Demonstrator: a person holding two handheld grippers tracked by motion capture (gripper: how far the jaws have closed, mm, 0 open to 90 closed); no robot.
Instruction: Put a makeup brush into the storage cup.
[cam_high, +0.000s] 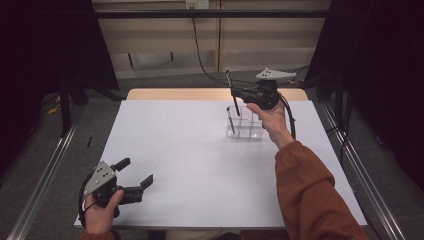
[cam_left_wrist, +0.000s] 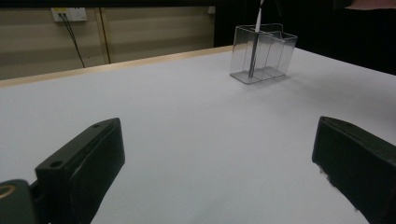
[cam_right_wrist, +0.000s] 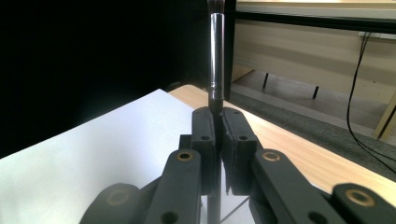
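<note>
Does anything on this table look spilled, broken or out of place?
Nothing stands out. The clear organizer stands upright on the white table with one brush leaning inside it. The right gripper holds a second brush upright above the organizer.

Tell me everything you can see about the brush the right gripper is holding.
The brush is a slim stick with a dark handle, a shiny silver ferrule and a dark tip cut off by the top edge of the right gripper view. It stands roughly upright, clamped at its lower handle between the shut jaws of the right gripper. In the high view it hangs above the clear organizer, tilted slightly. Only the jaws touch it.
</note>
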